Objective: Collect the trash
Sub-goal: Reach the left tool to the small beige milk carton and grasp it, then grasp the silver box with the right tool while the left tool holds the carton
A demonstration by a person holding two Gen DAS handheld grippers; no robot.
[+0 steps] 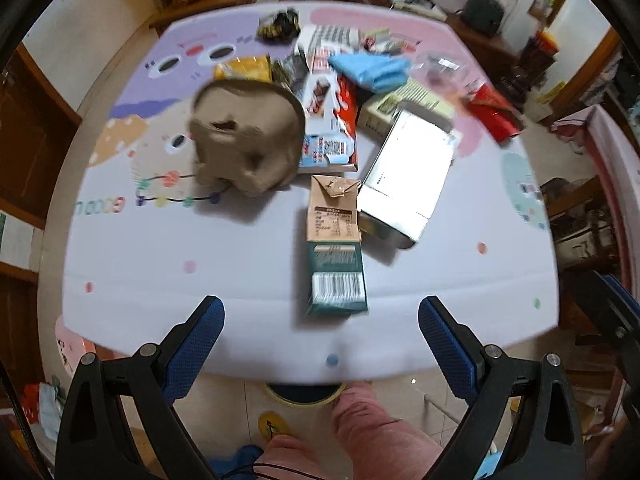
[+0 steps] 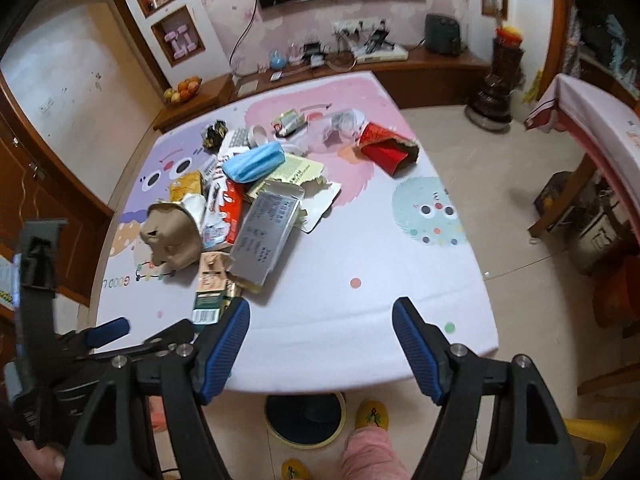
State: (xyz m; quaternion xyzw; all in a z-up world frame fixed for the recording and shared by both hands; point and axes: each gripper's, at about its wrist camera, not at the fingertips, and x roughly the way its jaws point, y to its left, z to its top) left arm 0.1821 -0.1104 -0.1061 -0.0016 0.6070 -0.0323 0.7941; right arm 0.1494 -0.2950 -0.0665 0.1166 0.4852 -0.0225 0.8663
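Blurred print on milk carton (image 1: 337, 248); carton half hidden behind right tool (image 2: 320, 344); left tool (image 2: 116, 332) partly cut off.

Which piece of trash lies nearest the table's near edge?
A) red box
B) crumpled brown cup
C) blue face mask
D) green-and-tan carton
D: the green-and-tan carton reaches closest to the near edge of the table, ahead of the rest of the pile.
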